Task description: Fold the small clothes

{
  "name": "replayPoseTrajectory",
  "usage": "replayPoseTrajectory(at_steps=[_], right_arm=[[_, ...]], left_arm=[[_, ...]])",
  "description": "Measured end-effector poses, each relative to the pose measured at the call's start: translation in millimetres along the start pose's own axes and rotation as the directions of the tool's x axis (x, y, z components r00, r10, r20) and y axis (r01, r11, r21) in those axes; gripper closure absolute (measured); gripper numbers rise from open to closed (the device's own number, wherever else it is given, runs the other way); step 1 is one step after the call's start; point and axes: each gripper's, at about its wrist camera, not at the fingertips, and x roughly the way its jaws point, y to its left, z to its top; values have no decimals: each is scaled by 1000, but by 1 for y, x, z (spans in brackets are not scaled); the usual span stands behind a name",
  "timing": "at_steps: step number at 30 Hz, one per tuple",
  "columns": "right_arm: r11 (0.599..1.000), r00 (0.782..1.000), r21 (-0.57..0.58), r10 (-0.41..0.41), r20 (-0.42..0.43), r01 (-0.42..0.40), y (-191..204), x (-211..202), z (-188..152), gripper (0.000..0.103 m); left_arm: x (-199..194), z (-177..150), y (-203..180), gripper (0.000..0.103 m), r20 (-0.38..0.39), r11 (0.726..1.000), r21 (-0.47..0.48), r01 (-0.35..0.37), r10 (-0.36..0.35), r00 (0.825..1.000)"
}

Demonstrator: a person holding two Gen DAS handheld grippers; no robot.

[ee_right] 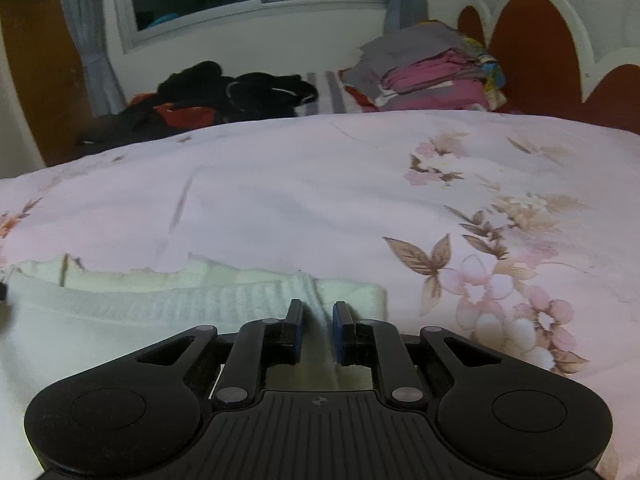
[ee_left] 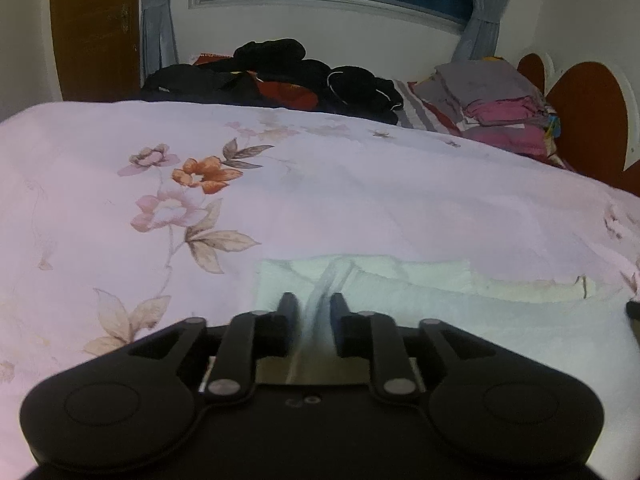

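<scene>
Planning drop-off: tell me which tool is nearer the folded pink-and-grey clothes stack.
Right. Right tool at the white knitted garment's end toward the folded clothes stack; left tool at its far end.

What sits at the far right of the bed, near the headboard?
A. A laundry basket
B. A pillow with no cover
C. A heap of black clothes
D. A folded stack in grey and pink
D: the folded stack in grey and pink lies beside the headboard; the black clothes lie farther left.
</scene>
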Motion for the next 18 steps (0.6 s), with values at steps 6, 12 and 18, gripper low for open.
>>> replayPoseTrajectory(at_steps=[6,12,18], right_arm=[[998,997,5,63,54,-63,10,-32,-1,90],[974,976,-76,216,34,-213,63,-61,-23,90],[946,958,-160,285,-9,-283,111,-68,-55,90]], left_arm=[[-33,-5,1,74,43,1000,26,6,-7,999],[-72,-32,-34,70,68,984,131,119,-129,989],[-69,-64,-64,69,9,963,208,171,-177,984]])
